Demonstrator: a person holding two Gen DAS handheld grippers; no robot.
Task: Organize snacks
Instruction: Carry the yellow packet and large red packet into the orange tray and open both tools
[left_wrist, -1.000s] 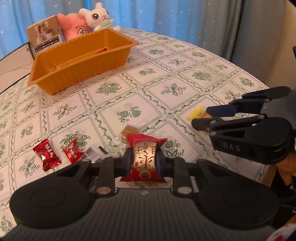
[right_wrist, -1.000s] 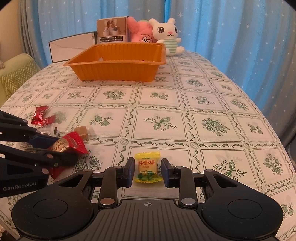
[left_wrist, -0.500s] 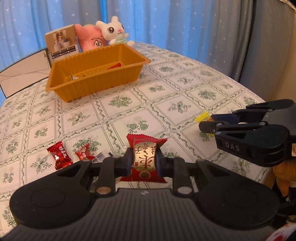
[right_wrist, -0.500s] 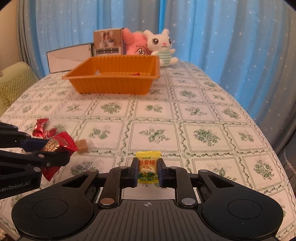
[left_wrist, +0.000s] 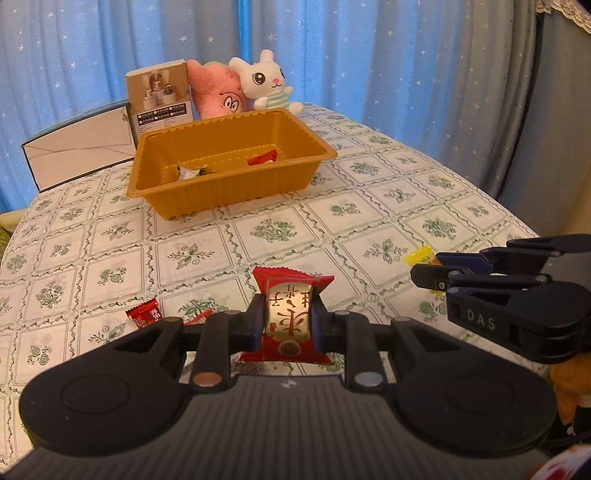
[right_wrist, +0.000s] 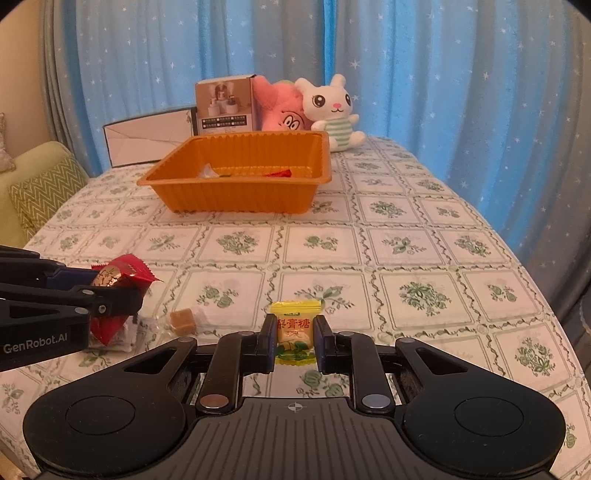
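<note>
My left gripper (left_wrist: 288, 319) is shut on a red and gold wrapped snack (left_wrist: 290, 314) and holds it above the table; it also shows in the right wrist view (right_wrist: 110, 280). My right gripper (right_wrist: 294, 338) is shut on a yellow wrapped candy (right_wrist: 294, 332), lifted off the cloth; the candy's corner shows in the left wrist view (left_wrist: 419, 255). The orange tray (right_wrist: 236, 195) stands at the far end of the table with a few snacks inside (left_wrist: 262, 159). Loose red candies (left_wrist: 144, 314) and a brown cube candy (right_wrist: 183, 320) lie on the near cloth.
A product box (right_wrist: 225, 107), a pink plush (right_wrist: 282, 110) and a white bunny plush (right_wrist: 332, 110) stand behind the tray. A flat white box (right_wrist: 147, 138) sits at the back left. Blue curtains hang behind. The round table's edge (right_wrist: 554, 321) falls away on the right.
Both grippers have risen and tilted up with their snacks. The right gripper has closed on the yellow candy and lifted it. The tray's inside now shows.
</note>
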